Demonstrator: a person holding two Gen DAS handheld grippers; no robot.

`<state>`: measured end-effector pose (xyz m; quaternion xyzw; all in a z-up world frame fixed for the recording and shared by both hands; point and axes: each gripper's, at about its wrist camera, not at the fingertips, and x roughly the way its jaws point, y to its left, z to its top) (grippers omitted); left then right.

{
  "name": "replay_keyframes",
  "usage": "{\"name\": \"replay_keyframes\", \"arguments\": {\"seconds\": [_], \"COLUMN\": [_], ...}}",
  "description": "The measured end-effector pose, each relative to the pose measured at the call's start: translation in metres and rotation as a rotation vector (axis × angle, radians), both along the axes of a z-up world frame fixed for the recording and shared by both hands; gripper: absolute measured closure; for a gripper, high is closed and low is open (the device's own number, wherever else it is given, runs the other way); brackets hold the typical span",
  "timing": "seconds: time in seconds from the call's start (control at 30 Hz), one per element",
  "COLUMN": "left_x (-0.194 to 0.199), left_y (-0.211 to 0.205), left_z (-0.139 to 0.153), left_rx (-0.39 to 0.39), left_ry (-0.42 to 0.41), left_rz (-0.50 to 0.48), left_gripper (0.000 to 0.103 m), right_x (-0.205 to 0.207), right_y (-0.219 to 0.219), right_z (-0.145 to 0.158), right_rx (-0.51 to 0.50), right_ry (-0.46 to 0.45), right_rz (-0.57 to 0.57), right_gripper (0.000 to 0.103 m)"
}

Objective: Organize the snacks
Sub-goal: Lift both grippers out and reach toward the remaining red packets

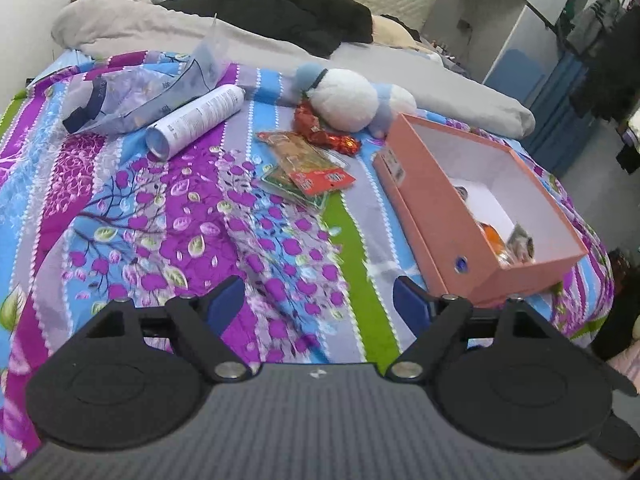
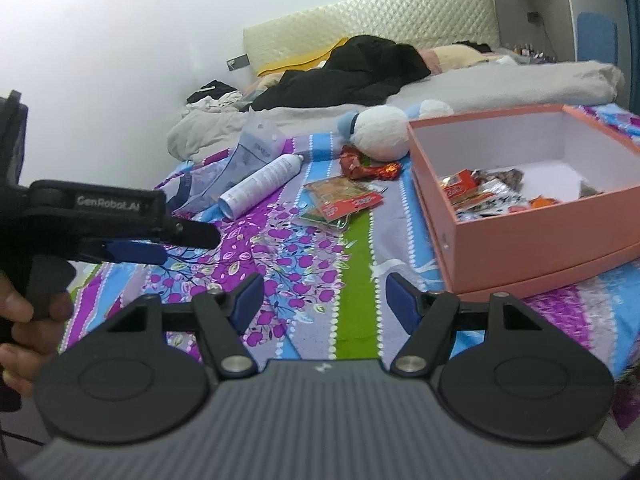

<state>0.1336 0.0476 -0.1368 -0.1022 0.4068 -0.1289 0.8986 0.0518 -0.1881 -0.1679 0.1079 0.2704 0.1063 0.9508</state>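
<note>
Two flat snack packets lie overlapped on the flowered bedspread, with a red foil snack just behind them. To their right stands an open pink box with several snack packets inside. My left gripper hovers open over the bedspread in front of the packets, with nothing between its fingers. My right gripper is open and empty too, near the box's front left corner. In the right wrist view the left gripper shows at the left edge.
A white spray can and a crumpled plastic bag lie at the back left. A white and blue plush toy sits behind the red snack. Grey duvet and black clothing cover the far bed. A hand holds the left gripper.
</note>
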Motion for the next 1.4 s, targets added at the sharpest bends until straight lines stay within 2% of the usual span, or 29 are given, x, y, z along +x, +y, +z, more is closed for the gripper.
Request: {"name": "replay_keyframes", "arguments": {"seconds": [0.17,0.37,0.53,0.6,0.7,0.8,1.0,1.1,1.4], "left_x": [0.043,0.112,0.173,0.194,0.219,0.238,0.266,0.277,0.305], "left_y": [0.007,0.015,0.018,0.019,0.021,0.018,0.013,0.014,0.009], "left_z": [-0.023,-0.063,-0.091,-0.098,-0.106,-0.115,-0.139,-0.144,-0.151], "left_rx": [-0.020,-0.107,-0.188,-0.219,-0.309,-0.354,-0.391,-0.393,-0.350], "left_ry": [0.015,0.047,0.049,0.051,0.077,0.120,0.181,0.177,0.186], "left_rz": [0.018,0.039,0.045,0.053,0.050,0.037,0.045,0.043,0.058], "left_gripper": [0.018,0.019,0.021,0.030,0.038,0.045,0.046,0.046,0.046], "right_x": [0.034,0.084,0.135,0.155,0.180,0.200,0.230,0.242,0.261], "right_y": [0.009,0.021,0.021,0.021,0.023,0.027,0.031,0.034,0.039], "right_z": [-0.016,-0.036,-0.062,-0.075,-0.088,-0.100,-0.112,-0.115,-0.119], "right_rx": [-0.001,-0.002,0.012,0.021,0.013,0.016,0.049,0.047,0.013], "right_ry": [0.014,0.009,0.005,0.009,0.023,0.034,0.052,0.074,0.086], "right_rz": [0.011,0.010,-0.010,-0.007,0.012,0.037,0.079,0.082,0.097], "right_gripper": [0.037,0.038,0.048,0.050,0.055,0.056,0.056,0.055,0.055]}}
